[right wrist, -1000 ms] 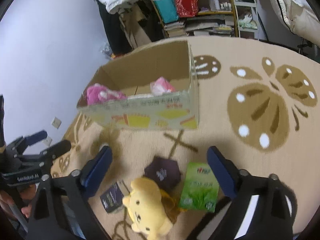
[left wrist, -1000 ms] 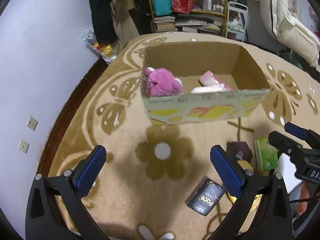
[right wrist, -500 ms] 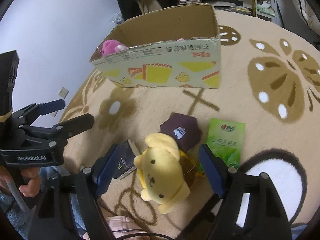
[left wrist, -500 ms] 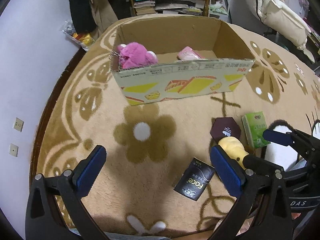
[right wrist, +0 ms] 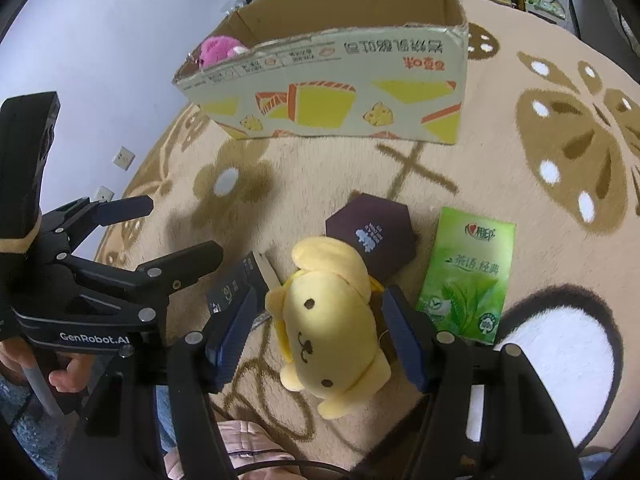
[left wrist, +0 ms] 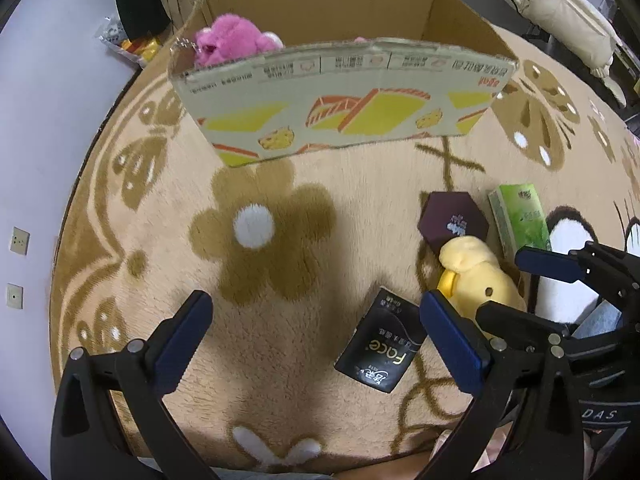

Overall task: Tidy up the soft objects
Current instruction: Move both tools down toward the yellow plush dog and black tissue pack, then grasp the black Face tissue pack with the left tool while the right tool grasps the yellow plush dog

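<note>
Dropped low toward the rug (left wrist: 280, 344), cardboard box (left wrist: 344, 92) now further off, pink plush (left wrist: 230, 40) already inside. Left tongs (left wrist: 316, 340) wide apart over bare carpet. Right tongs (right wrist: 320, 336) apart, now straddling yellow plush dog (right wrist: 332, 320) on the rug — not yet clamped; looks ready to squeeze.

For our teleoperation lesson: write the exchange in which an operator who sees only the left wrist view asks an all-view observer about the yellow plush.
Operator: Is the right gripper lined up on the yellow plush?
Observer: Yes. The right gripper is open and straddles the yellow plush, one finger on each side.
Operator: Which way does the plush lie?
Observer: Face up, both eyes and mouth showing, its head towards the dark hexagonal box.
</note>
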`<action>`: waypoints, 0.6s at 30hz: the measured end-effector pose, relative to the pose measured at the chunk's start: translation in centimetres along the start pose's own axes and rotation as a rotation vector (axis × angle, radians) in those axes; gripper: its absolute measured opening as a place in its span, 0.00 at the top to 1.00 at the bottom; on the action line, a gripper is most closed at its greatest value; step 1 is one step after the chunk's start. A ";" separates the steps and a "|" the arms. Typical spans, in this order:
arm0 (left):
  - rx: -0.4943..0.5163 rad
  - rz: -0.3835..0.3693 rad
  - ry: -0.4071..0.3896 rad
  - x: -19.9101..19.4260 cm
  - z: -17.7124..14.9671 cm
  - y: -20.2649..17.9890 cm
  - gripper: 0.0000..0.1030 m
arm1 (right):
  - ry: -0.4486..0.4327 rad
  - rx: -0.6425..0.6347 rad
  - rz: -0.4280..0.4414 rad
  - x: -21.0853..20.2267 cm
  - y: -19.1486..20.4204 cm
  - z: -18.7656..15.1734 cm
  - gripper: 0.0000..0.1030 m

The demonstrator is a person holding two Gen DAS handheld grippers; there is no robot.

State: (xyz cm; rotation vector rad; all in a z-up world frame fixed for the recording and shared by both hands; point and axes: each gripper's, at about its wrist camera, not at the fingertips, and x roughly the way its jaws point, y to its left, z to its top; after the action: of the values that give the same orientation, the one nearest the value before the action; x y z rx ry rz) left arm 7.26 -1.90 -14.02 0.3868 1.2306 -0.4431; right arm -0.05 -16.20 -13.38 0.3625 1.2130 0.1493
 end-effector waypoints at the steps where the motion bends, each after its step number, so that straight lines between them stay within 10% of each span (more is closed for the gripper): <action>1: 0.003 0.003 0.004 0.2 -0.1 -0.1 0.01 | 0.009 -0.006 -0.002 0.1 0.1 0.0 0.32; 18: 0.028 -0.113 0.036 1.0 0.1 -0.1 0.01 | 0.104 -0.077 -0.067 1.9 1.1 -0.2 0.18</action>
State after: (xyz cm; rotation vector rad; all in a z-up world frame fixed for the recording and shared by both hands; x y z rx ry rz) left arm 7.56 -2.15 -14.90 0.3514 1.2868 -0.5526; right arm 0.49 -14.59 -14.80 0.2490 1.3165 0.1588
